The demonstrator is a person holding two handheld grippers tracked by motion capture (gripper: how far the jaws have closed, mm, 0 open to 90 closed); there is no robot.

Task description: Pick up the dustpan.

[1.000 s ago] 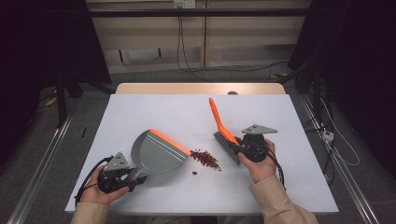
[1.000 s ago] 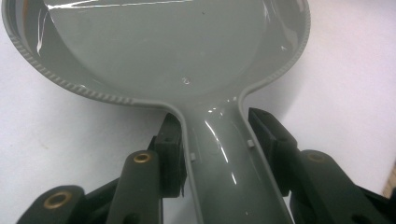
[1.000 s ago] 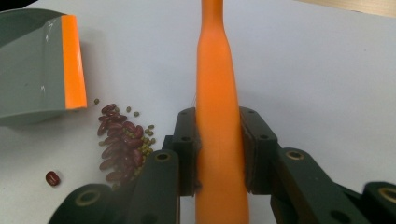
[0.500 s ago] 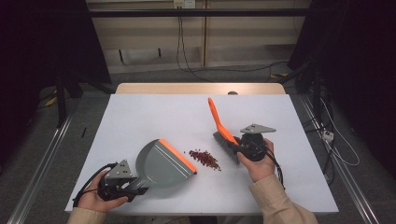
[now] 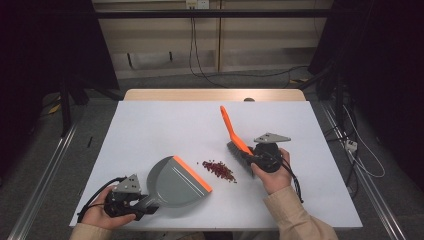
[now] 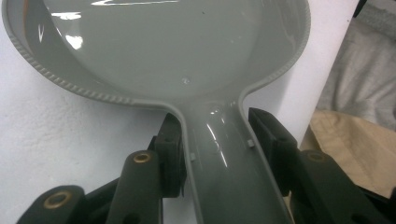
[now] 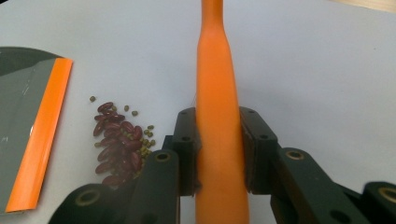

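Note:
A grey dustpan [image 5: 175, 182] with an orange lip [image 5: 192, 174] lies flat on the white table [image 5: 165, 120] at the front left. My left gripper [image 5: 144, 203] is shut on its handle [image 6: 224, 168], one jaw on each side. A small pile of dark red beans [image 5: 218, 170], mixed with a few green ones [image 7: 147, 140], lies just right of the lip, with a narrow gap between them. My right gripper [image 5: 249, 156] is shut on the orange handle [image 7: 217, 107] of a brush [image 5: 231, 127]. The brush's dark bristles [image 5: 239, 154] rest on the table right of the beans.
The table's front edge runs close under both hands. A wooden strip [image 5: 215, 94] borders the far edge. Cables [image 5: 360, 160] trail over the floor at the right, and a metal rail [image 5: 40, 185] runs along the left side.
The dustpan has slid back toward the front left and settled lower, so its lip no longer touches the beans. The right gripper and brush have barely moved.

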